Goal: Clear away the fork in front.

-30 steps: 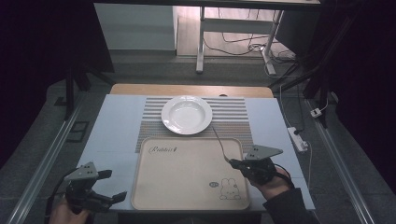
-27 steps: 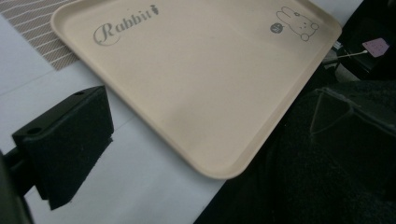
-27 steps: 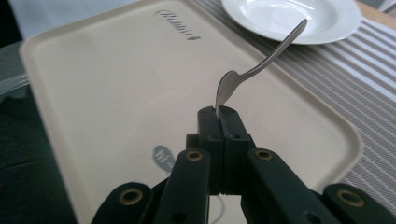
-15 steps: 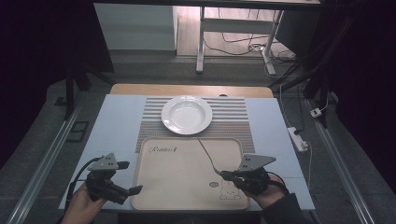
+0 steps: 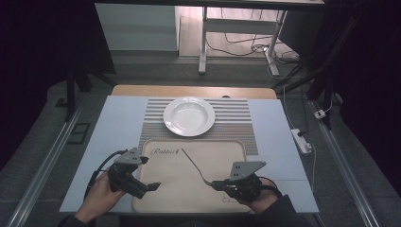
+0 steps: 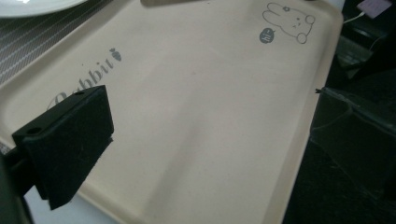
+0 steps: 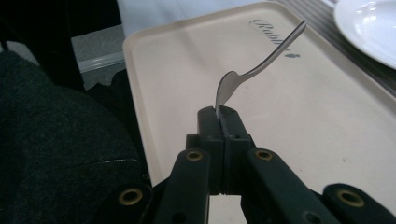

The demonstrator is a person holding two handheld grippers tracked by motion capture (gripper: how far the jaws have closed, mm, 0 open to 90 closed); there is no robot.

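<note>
Tray's [image 6: 196,116] rabbit print [image 6: 287,21], left-view close-up

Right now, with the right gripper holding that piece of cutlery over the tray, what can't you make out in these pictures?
- Cutlery: its working end is clamped inside the right gripper, so spoon or fork is unclear in the right gripper view; too thin in the high view.
- Left gripper: in the left gripper view one jaw is in shadow.
- Tray: its near edge is cut off in the left gripper view.
</note>
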